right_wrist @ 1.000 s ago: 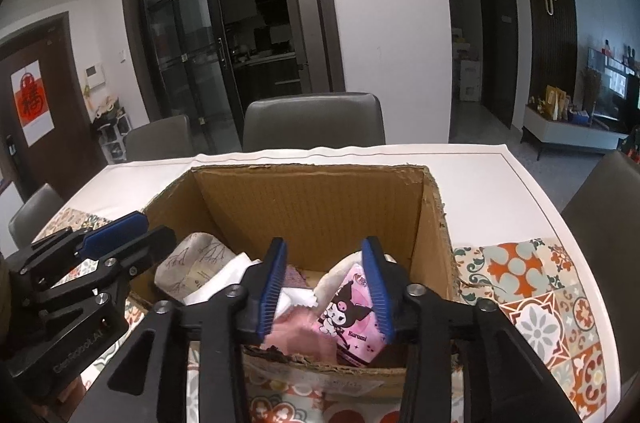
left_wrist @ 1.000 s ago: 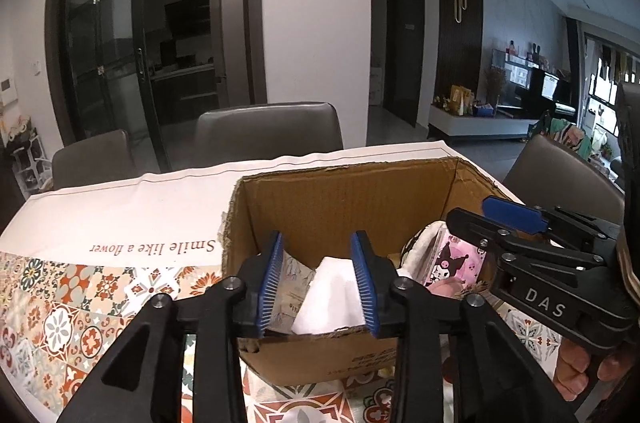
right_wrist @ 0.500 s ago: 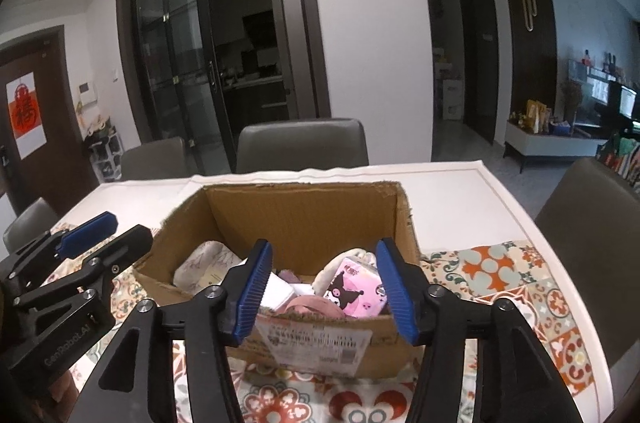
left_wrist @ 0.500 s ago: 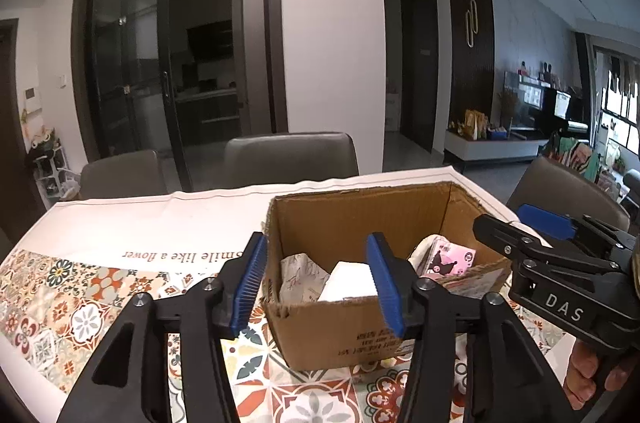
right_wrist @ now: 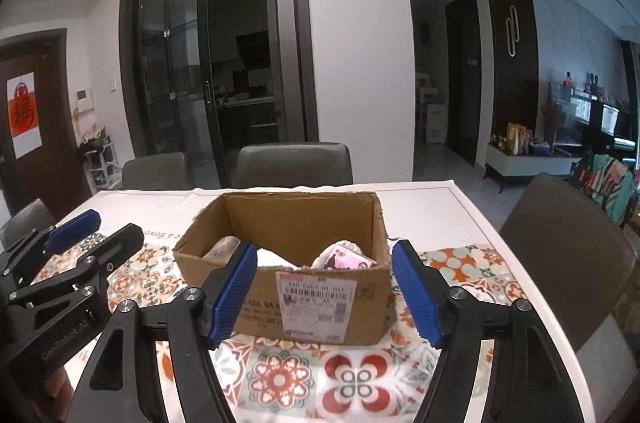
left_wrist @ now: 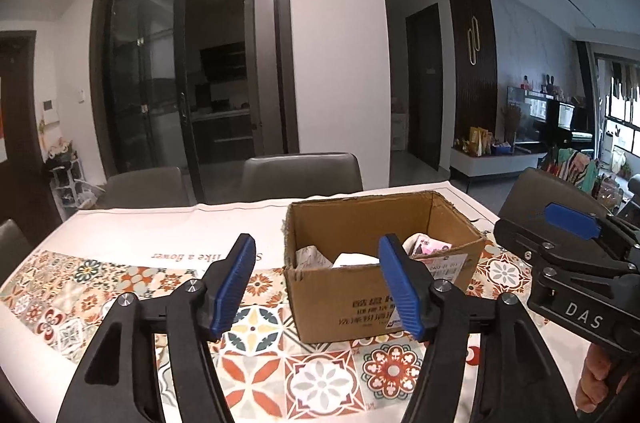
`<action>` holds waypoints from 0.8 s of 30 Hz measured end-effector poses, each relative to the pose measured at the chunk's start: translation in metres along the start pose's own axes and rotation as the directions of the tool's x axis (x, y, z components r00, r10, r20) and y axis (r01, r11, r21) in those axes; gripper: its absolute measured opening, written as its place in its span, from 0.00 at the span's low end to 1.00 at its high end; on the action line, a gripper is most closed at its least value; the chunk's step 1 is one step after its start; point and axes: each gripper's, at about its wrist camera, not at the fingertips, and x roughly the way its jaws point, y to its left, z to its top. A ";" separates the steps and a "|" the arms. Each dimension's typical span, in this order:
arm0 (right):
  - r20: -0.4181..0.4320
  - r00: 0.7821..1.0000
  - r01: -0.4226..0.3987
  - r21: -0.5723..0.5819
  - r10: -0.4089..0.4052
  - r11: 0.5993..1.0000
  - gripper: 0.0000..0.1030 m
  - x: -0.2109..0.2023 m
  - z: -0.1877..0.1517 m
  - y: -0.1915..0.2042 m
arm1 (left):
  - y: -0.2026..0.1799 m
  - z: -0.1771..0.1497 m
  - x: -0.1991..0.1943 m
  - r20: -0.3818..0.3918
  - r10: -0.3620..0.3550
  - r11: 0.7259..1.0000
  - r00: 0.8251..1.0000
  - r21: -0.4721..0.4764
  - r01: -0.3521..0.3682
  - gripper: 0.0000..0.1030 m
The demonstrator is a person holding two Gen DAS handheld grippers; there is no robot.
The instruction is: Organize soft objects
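- The left gripper (left_wrist: 320, 283) stands with its ribbed blue pads wide apart and nothing between them; its black frame reads "GenRobot.AI" in the right wrist view, at 8 o'clock.
- The right gripper (right_wrist: 326, 289) is likewise spread wide and holds nothing; its black body, seen from the left wrist camera at 3 o'clock, carries the white letters "DAS".
- The cardboard box (right_wrist: 316, 297) sits on the table beyond both grippers, open at the top, brown and corrugated with ragged edges where the flaps were.
- A white shipping label (right_wrist: 316, 305) with barcodes is stuck on the box wall facing the right gripper; its print is too small to read.
- The side wall seen from the left wrist bears dark printed characters (left_wrist: 370, 313), blurred and not legible.
- Inside the box lie the soft things: a pink packet (right_wrist: 348, 260) with a cartoon figure at the 2 o'clock side, a white folded piece (right_wrist: 274, 257) in the middle, and a pale patterned bundle (right_wrist: 224, 248) at 10 o'clock.
- The tablecloth (left_wrist: 260, 335) is smooth, printed with orange, teal and red floral tiles; its plain white part shows, upside down, "like a flower" (left_wrist: 184, 256).
- On a dark door at 9 o'clock hangs a red poster (right_wrist: 25, 113) with a Chinese character.
- Grey padded chairs (right_wrist: 292, 165) stand at the table's far edge.
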 end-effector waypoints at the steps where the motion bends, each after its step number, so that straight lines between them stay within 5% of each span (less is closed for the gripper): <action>1: 0.005 1.000 0.005 -0.001 -0.005 1.000 0.71 -0.007 -0.001 0.001 | 0.000 -0.001 -0.005 0.003 0.001 1.000 1.000 -0.002 -0.001 0.63; 24: 0.056 0.997 0.054 -0.012 -0.053 0.998 0.81 -0.113 -0.036 0.013 | 0.001 -0.039 -0.104 0.033 0.064 0.998 0.997 -0.022 -0.063 0.98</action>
